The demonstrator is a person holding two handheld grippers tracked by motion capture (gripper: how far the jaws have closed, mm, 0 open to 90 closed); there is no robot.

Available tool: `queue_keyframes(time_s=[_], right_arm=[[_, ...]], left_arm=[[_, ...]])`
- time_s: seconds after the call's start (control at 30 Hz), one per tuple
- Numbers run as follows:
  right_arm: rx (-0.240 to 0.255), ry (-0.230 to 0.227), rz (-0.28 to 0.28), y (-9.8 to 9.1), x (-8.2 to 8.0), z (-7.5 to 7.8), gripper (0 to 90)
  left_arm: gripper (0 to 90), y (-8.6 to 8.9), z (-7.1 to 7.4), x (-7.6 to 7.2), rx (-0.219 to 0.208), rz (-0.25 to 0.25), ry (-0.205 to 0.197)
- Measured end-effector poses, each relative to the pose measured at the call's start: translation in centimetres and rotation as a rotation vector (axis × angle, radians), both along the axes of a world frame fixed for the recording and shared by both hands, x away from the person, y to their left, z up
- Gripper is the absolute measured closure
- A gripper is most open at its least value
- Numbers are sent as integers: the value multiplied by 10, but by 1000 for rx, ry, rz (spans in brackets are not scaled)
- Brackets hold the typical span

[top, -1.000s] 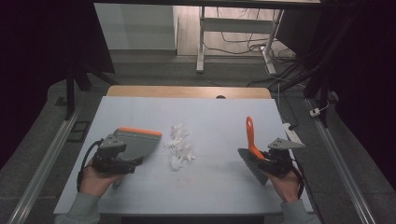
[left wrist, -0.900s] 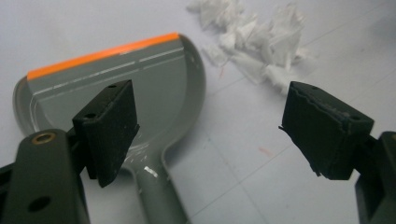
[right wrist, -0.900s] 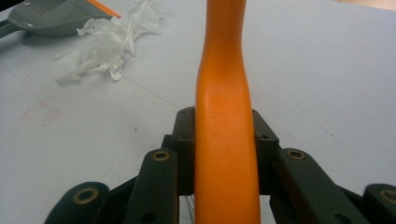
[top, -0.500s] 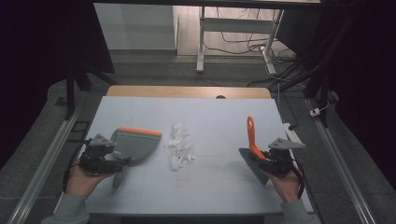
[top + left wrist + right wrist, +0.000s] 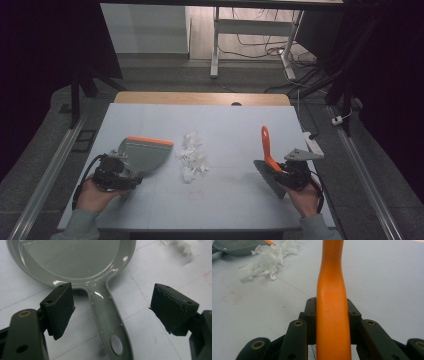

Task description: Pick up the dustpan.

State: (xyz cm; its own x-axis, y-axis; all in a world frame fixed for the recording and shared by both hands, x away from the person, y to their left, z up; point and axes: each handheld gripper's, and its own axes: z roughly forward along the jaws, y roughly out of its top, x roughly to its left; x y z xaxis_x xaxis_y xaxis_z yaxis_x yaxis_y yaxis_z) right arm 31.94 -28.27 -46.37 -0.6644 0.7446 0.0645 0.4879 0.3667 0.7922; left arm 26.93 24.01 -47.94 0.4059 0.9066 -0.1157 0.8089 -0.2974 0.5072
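Note:
A grey dustpan (image 5: 145, 154) with an orange lip lies flat on the white table (image 5: 225, 120), left of centre. Its handle (image 5: 107, 320) runs between the jaws of my left gripper (image 5: 116, 173), which stand wide apart on either side without touching it. In the left gripper view the left gripper (image 5: 112, 293) is open. A small heap of torn white paper (image 5: 192, 157) lies just right of the pan. At the right, my right gripper (image 5: 291, 172) is shut on the orange handle (image 5: 332, 290) of a brush (image 5: 266, 150), whose dark bristles (image 5: 269, 179) rest on the table.
The paper heap (image 5: 267, 257) and the dustpan's edge (image 5: 237, 247) lie ahead and to the left in the right gripper view. A wooden strip (image 5: 200, 98) borders the table's far edge. Metal rails run along both sides on the floor.
My left hand has shifted slightly back toward the near-left edge. The dustpan, the paper and the brush in the right gripper have kept their places.

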Motion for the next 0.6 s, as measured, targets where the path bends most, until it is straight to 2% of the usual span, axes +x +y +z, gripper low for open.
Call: queue_keyframes(time_s=[0.3, 0.43, 0.6], right_arm=[[-11, 6, 1, 2, 0, -2, 699], [-15, 5, 4, 2, 0, -2, 699], [-19, 10, 4, 3, 0, -3, 699]], left_arm=[[186, -1, -17, 8, 27, 48, 38], [186, 0, -27, 12, 19, 62, 60], [194, 1, -33, 16, 5, 81, 57]])
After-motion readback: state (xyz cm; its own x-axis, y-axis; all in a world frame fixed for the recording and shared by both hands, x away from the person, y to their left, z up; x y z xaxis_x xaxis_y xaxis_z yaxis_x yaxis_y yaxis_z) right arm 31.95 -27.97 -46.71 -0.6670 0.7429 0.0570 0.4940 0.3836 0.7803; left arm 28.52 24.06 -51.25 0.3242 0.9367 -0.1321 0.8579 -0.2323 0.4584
